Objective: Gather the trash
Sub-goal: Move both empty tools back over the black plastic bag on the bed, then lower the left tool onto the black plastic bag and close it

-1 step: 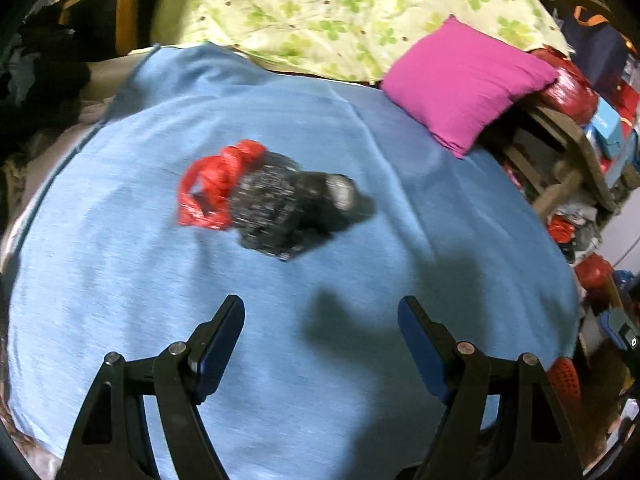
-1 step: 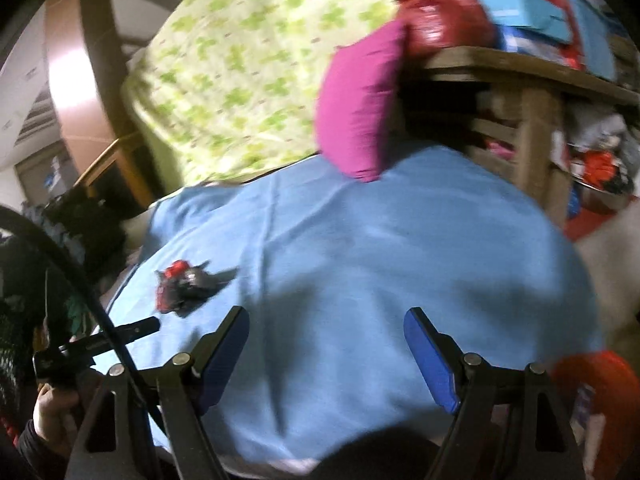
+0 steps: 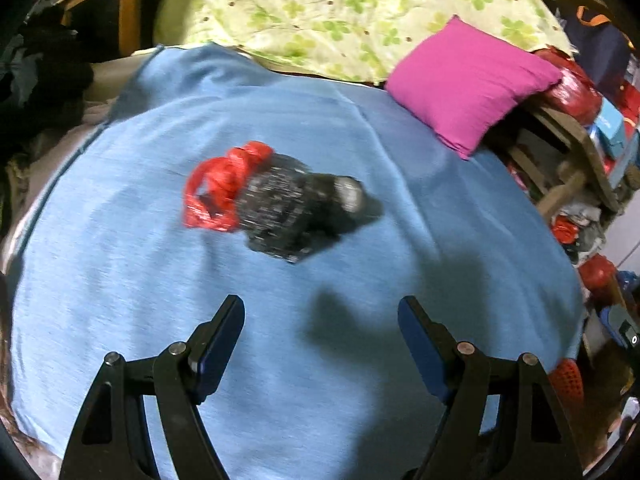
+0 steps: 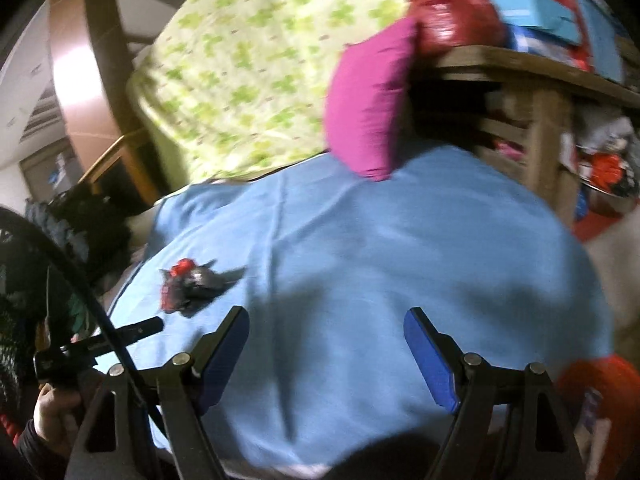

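Note:
A small heap of trash lies on the blue bedsheet: a crumpled red plastic bag against a black shiny wrapper. My left gripper hovers open a little short of the heap, with nothing between its blue pads. In the right wrist view the same trash sits far to the left. My right gripper is open over bare sheet, well right of the heap. A hand holds the left gripper there, and one of its fingers points at the trash.
A magenta pillow leans at the back right against a cluttered wooden shelf. A green clover-print quilt is piled at the head of the bed. Dark clothes lie off the left edge. A red object sits near the right corner.

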Motion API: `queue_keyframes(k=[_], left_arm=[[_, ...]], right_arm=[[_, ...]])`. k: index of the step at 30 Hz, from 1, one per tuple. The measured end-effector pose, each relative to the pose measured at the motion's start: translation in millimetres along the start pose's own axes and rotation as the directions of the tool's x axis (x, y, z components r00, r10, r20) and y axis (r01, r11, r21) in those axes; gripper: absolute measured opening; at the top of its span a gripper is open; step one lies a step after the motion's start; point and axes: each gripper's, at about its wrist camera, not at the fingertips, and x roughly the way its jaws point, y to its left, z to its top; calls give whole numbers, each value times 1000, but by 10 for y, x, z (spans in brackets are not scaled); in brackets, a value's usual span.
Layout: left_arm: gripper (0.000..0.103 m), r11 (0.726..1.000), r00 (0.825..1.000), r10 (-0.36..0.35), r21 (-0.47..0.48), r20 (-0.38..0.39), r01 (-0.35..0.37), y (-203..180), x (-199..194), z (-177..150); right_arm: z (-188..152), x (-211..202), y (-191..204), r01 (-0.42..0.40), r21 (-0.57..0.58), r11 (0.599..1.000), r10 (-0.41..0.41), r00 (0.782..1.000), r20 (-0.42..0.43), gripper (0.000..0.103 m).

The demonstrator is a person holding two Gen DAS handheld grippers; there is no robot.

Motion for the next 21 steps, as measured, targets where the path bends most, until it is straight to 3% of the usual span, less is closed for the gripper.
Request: queue_keyframes(k=[7,13,21], left_arm=[[79,996,996,91,18,-5,-91,122,114,86],[79,988,990,138,65,-12,-137,122,229,152],[79,986,992,122,115,9,-122,93,277,384]], right_arm=[[112,531,369,-50,-87,995,52,999,14,83],[66,828,428,-63,-83,995,64,998,7,83],[-19,925,311,-61,-43,997,61,998,-8,83]])
